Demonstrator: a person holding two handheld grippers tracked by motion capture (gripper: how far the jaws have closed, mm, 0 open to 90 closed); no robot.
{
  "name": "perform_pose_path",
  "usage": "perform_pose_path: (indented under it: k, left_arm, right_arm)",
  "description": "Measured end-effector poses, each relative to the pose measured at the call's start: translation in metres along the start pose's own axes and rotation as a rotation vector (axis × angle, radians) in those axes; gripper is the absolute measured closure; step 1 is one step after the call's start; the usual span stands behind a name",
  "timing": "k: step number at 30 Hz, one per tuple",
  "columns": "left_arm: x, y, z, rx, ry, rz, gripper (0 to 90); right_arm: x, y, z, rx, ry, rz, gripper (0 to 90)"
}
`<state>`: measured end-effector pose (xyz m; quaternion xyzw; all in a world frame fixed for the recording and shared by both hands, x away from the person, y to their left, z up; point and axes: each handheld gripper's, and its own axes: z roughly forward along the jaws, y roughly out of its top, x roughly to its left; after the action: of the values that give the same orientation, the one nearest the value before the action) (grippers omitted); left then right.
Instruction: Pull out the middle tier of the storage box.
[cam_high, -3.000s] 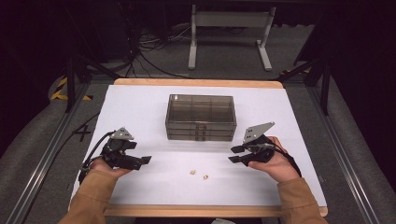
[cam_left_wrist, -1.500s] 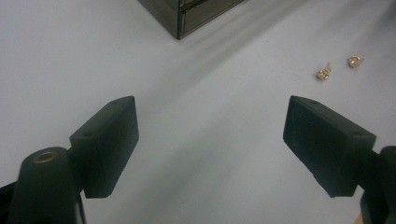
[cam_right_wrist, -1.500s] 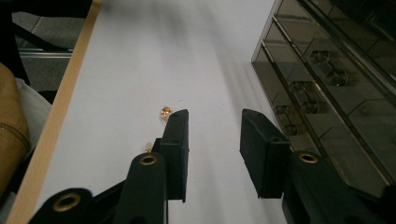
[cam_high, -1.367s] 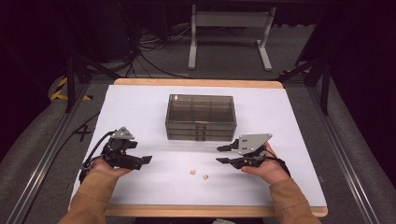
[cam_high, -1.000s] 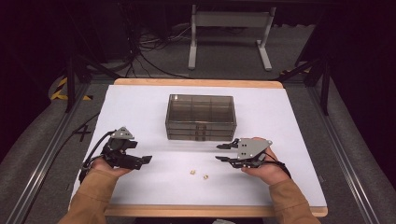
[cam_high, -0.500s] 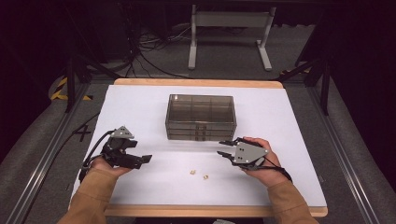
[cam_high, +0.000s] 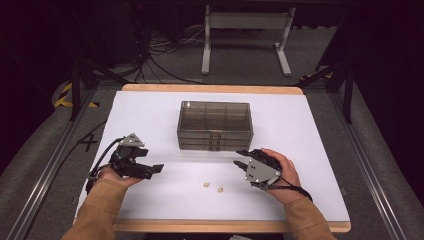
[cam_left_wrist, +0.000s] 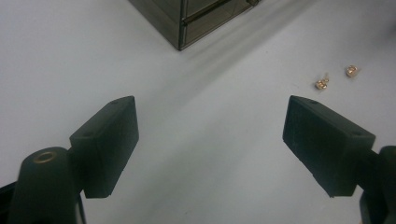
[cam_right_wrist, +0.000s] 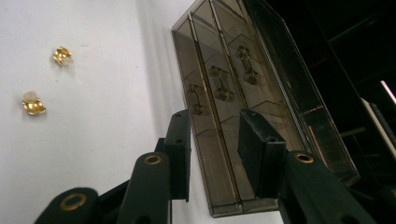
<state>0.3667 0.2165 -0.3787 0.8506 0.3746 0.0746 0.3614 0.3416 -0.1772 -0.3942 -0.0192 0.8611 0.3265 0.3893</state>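
A smoky clear drawer box (cam_high: 215, 125) stands mid-table with its small drawer fronts toward me. Two tiny gold pieces (cam_high: 205, 184) (cam_high: 220, 189) lie on the white mat in front of it. My left gripper (cam_high: 159, 169) rests at the left, open, with bare mat between its wide jaws (cam_left_wrist: 210, 140); the gold pieces (cam_left_wrist: 322, 83) lie beyond its right jaw. My right gripper (cam_high: 240, 159), rolled onto its side, points at the box's lower right front. It is open and its jaws have just been opening, with nothing between them (cam_right_wrist: 212, 135). The drawer handles (cam_right_wrist: 219, 88) lie just past them.
The white mat (cam_high: 310, 130) covers a wooden tabletop. Its front edge (cam_high: 225, 226) runs near my forearms. A metal stand (cam_high: 245, 35) and cables lie on the dark floor beyond the table.
My right gripper has slid left toward the box's front and rolled onto its side. The left gripper, the box and the gold pieces have stayed put.
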Motion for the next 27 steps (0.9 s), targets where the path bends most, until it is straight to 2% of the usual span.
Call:
perform_pose_path:
  k: [7,9,18,20,27]
  left_arm:
    - [0.001,0.0,-0.001,-0.004,0.003,0.0,19.0]
    - [0.001,0.0,-0.001,-0.005,0.006,0.002,19.0]
    - [0.002,0.0,-0.002,-0.009,0.004,-0.005,19.0]
    - [0.001,0.0,-0.002,-0.012,0.005,-0.005,19.0]
    - [0.001,0.0,-0.001,-0.012,0.007,-0.003,18.9]
  right_arm:
    - [0.004,0.001,0.001,0.032,-0.036,-0.022,67.0]
    - [0.005,0.001,0.001,0.057,-0.055,-0.048,67.3]
    - [0.008,0.003,0.001,0.08,-0.11,-0.066,66.9]
    - [0.01,0.003,0.0,0.089,-0.137,-0.081,66.9]
    - [0.014,0.004,0.003,0.112,-0.156,-0.117,67.4]
